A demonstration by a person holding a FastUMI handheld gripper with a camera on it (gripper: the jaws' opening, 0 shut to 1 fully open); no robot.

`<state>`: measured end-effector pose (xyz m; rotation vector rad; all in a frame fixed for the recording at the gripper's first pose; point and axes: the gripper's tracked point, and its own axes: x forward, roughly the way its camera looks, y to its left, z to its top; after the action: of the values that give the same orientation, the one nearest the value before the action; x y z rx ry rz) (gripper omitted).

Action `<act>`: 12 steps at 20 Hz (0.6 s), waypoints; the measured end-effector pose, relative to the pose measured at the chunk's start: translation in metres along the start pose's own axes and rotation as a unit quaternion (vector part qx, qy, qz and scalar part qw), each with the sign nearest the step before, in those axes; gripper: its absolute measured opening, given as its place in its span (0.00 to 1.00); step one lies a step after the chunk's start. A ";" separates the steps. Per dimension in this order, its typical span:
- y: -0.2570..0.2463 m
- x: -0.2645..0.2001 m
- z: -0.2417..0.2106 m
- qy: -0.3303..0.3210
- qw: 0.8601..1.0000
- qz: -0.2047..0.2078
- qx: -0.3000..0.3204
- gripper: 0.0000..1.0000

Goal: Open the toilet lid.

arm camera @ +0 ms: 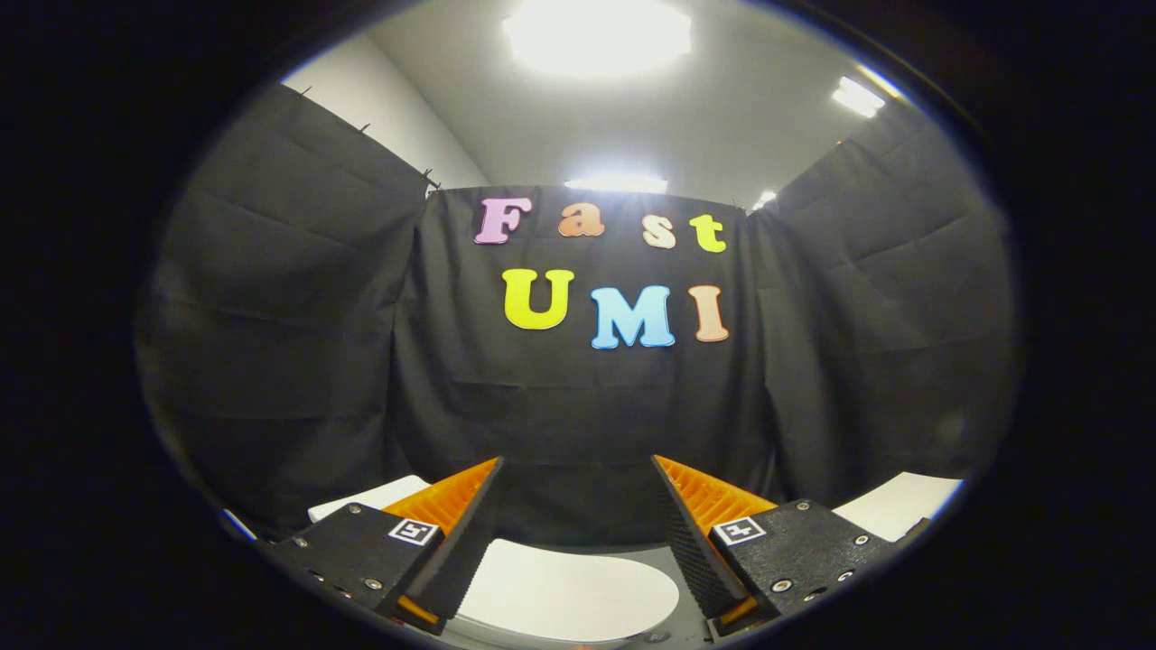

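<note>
Your gripper (576,469): fingers spread wide, released, nothing btwn them. Smooth white oval plastic toilet lid (564,591) lies flat at 6 o'clock, below fingertips.

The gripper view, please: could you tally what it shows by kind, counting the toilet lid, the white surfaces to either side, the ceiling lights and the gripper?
Toilet lid, white, lying closed under the open fingers: 1
White flat surfaces beside it: 2
Ceiling lights: 4
Gripper, holding nothing: 1
Total: 8
</note>
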<state>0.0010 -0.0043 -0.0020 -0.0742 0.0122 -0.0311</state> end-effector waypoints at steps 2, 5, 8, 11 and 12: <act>-0.004 0.001 -0.001 0.001 1.000 -0.005 -0.004 0.95; -0.009 0.000 -0.001 0.003 1.000 -0.011 -0.007 0.94; -0.013 -0.001 -0.003 0.003 1.000 -0.017 -0.009 0.95; -0.016 0.000 -0.008 0.008 1.000 -0.021 -0.006 0.94; -0.020 0.000 -0.011 0.010 1.000 -0.026 -0.007 0.94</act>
<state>0.0006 -0.0255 -0.0115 -0.0873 0.0309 -0.0839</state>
